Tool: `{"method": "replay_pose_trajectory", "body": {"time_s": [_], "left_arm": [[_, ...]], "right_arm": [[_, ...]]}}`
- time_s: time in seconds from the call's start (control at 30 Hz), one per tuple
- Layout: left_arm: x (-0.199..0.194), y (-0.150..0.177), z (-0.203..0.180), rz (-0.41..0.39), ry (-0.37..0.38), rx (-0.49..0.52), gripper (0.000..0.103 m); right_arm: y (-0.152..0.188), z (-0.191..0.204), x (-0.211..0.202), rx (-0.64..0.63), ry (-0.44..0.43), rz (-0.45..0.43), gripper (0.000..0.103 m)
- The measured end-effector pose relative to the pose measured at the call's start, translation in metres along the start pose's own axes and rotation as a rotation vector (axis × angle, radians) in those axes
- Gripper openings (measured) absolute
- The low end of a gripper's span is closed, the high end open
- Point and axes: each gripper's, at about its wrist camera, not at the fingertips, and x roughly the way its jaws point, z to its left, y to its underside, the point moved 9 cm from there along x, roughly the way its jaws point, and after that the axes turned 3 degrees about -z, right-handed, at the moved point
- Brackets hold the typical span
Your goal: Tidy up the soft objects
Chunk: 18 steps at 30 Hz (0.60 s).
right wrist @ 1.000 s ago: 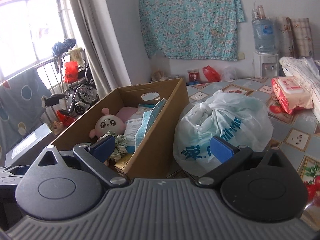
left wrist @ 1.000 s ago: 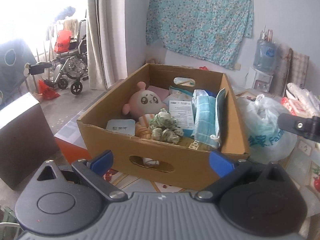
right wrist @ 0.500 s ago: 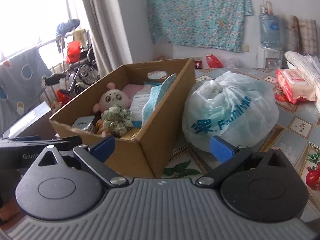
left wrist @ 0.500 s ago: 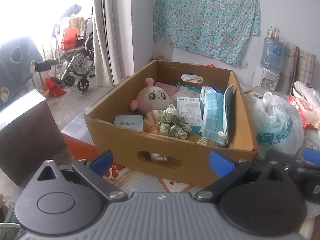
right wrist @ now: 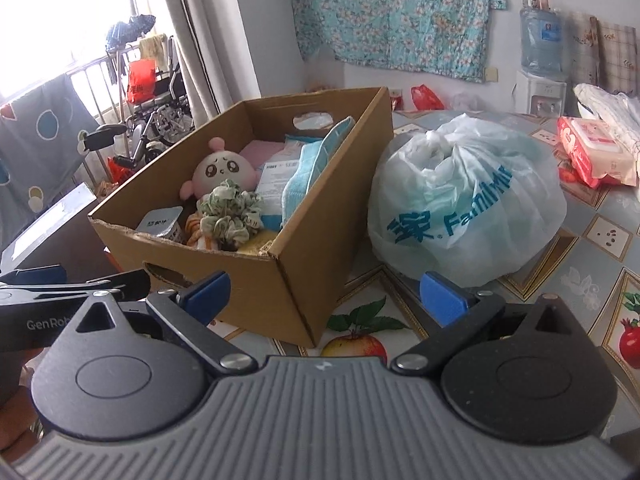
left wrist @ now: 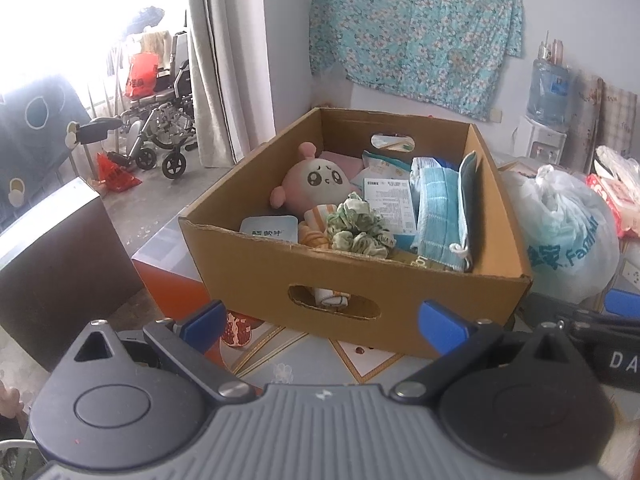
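Observation:
A brown cardboard box (left wrist: 352, 276) (right wrist: 320, 248) stands on the tiled table. In it lie a pink plush toy (left wrist: 320, 178) (right wrist: 224, 170), a green-and-white scrunchie (left wrist: 358, 224) (right wrist: 230, 212), a folded blue towel (left wrist: 438, 208) (right wrist: 308, 172), an orange striped cloth (left wrist: 316, 232) and flat packets. My left gripper (left wrist: 326, 318) is open and empty, held in front of the box's near wall. My right gripper (right wrist: 324, 292) is open and empty, at the box's near right corner. A tied white plastic bag (right wrist: 464, 200) (left wrist: 560, 236) sits right of the box.
A pink wipes pack (right wrist: 592, 152) and a white bundle (right wrist: 612, 108) lie at the table's far right. A water dispenser (right wrist: 540, 64) stands by the wall under a floral cloth (right wrist: 396, 12). A dark cabinet (left wrist: 52, 264) and a wheelchair (left wrist: 160, 128) are at the left.
Both grippers have pulled back and risen a little, so the box looks farther and its contents show more fully. Both stay open. Nothing in the box has moved.

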Motion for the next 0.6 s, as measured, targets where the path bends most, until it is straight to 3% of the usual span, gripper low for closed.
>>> {"method": "replay_pose_trajectory", "body": {"time_s": [0.6], "left_arm": [[0.0062,0.0058,0.0073,0.020,-0.032,0.012,0.103]], "right_arm": [[0.0039,0.0038,0.0099,-0.038,0.013,0.028,0.102]]}}
